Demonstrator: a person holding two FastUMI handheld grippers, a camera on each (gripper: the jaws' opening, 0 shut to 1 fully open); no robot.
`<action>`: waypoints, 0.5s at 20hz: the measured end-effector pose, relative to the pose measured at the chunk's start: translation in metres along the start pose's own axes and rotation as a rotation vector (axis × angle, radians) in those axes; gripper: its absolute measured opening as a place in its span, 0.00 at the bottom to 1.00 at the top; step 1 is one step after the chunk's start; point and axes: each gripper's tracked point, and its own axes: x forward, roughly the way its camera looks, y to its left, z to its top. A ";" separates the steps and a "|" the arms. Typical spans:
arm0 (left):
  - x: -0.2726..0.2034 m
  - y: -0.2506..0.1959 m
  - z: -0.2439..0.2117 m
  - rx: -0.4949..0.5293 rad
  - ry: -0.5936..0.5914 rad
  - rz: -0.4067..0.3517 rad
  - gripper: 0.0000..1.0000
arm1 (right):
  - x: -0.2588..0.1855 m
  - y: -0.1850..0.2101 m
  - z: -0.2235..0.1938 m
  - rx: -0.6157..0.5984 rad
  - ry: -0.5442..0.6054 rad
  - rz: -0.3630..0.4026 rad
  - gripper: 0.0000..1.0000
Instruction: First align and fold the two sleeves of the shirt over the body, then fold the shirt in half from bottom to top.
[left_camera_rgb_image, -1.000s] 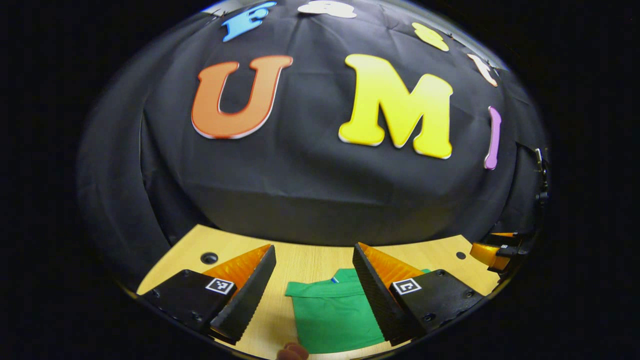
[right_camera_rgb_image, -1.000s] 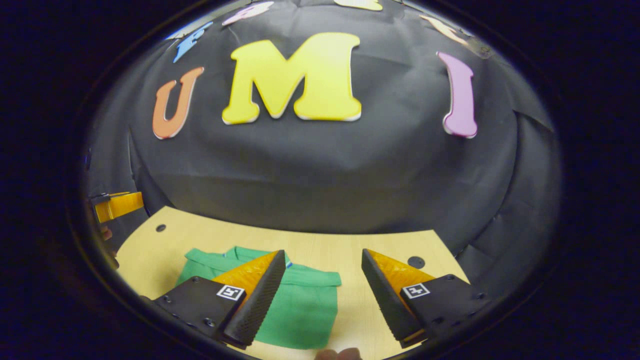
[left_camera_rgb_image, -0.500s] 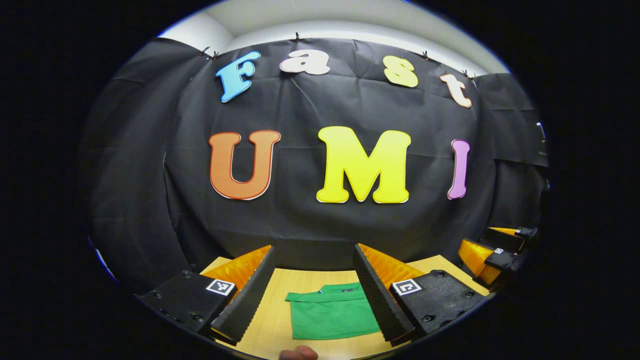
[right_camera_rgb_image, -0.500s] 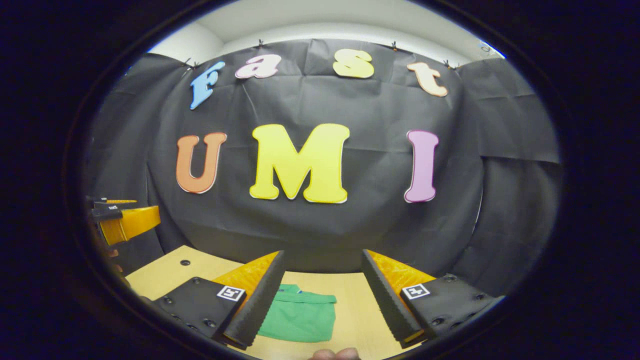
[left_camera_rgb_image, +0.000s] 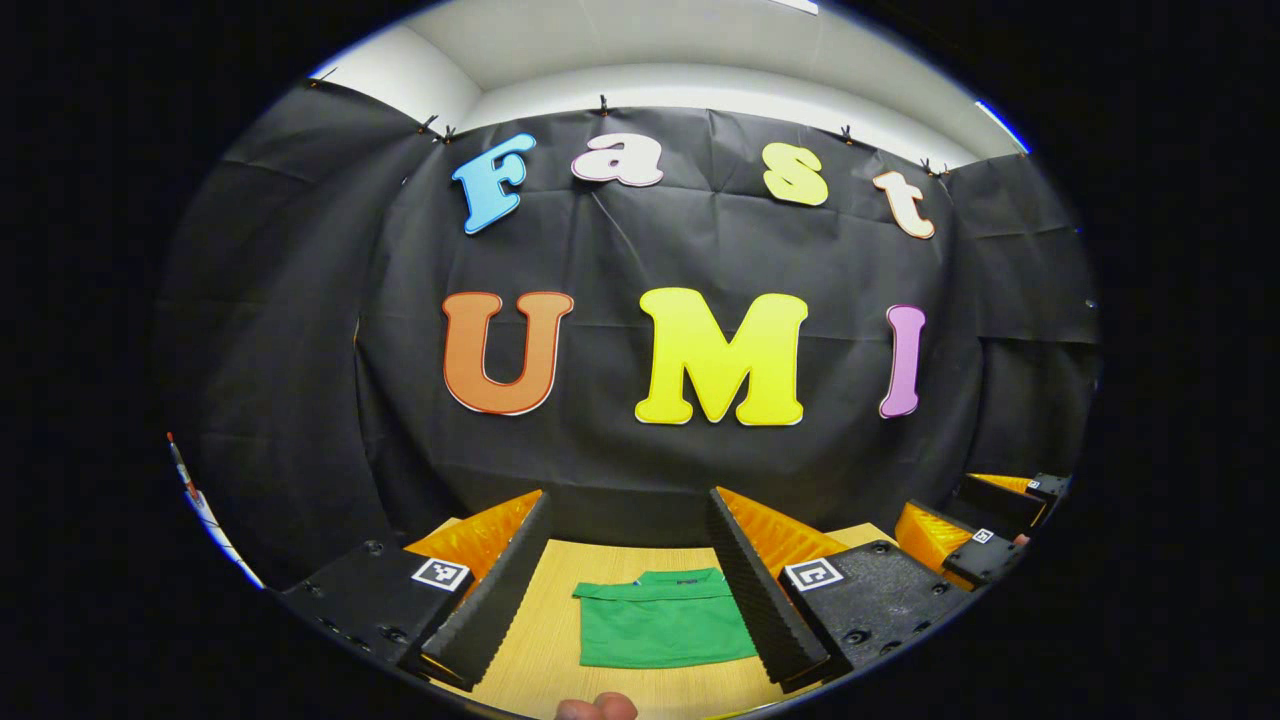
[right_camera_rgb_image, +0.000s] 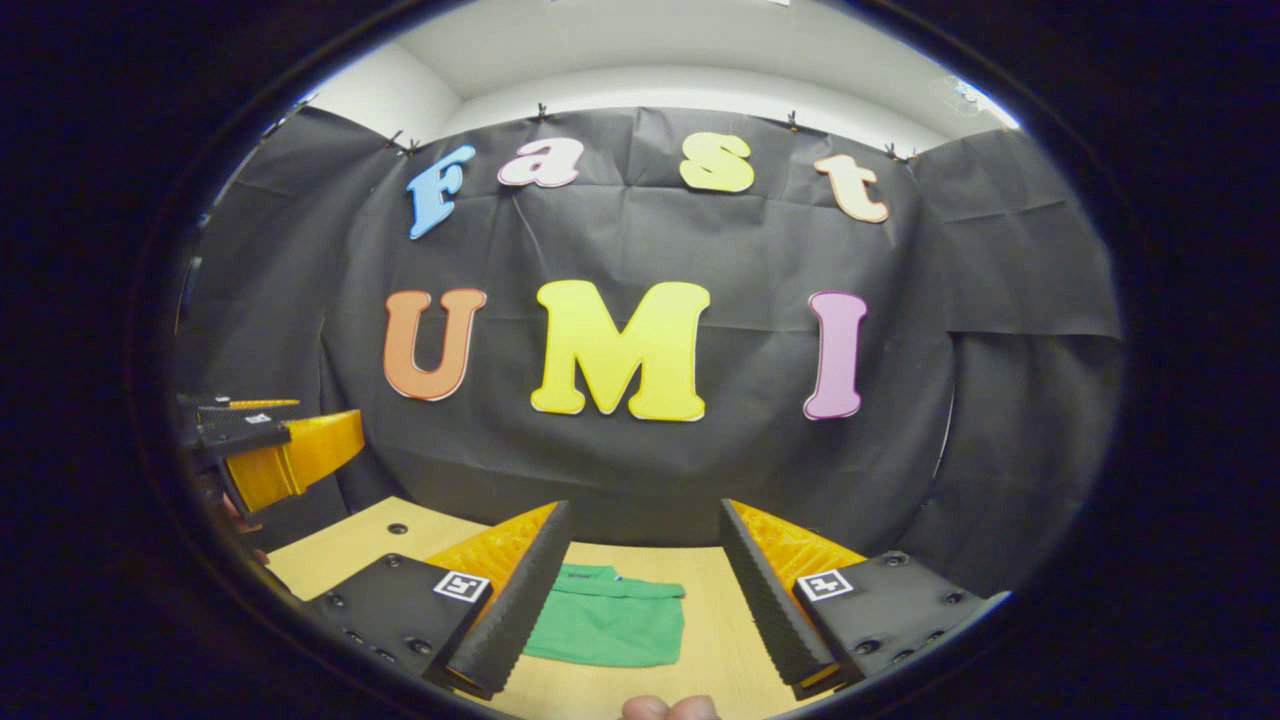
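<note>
My light wooden table (left_camera_rgb_image: 545, 650) with round holes (right_camera_rgb_image: 397, 528) carries one folded green shirt (left_camera_rgb_image: 663, 632), lying flat on it.

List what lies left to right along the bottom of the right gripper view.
Left tool → shirt on the table → right tool's right finger.

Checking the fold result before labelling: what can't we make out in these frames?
- Green shirt: in the left gripper view its right edge sits behind the left claw's finger.
- In the right gripper view, the shirt's left part is hidden by the right claw's finger.
- Folded-in sleeves: hidden inside the fold.
- Collar tag: too small.
</note>
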 end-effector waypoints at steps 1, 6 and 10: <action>0.000 -0.001 0.000 -0.002 0.003 0.000 0.99 | 0.000 -0.002 0.001 -0.002 -0.005 -0.009 0.94; 0.001 -0.004 0.002 0.015 -0.005 -0.006 0.98 | 0.004 -0.005 0.008 -0.001 -0.023 -0.021 0.94; 0.004 -0.003 -0.003 0.012 0.006 0.003 0.98 | 0.009 -0.005 0.009 0.005 -0.028 -0.024 0.95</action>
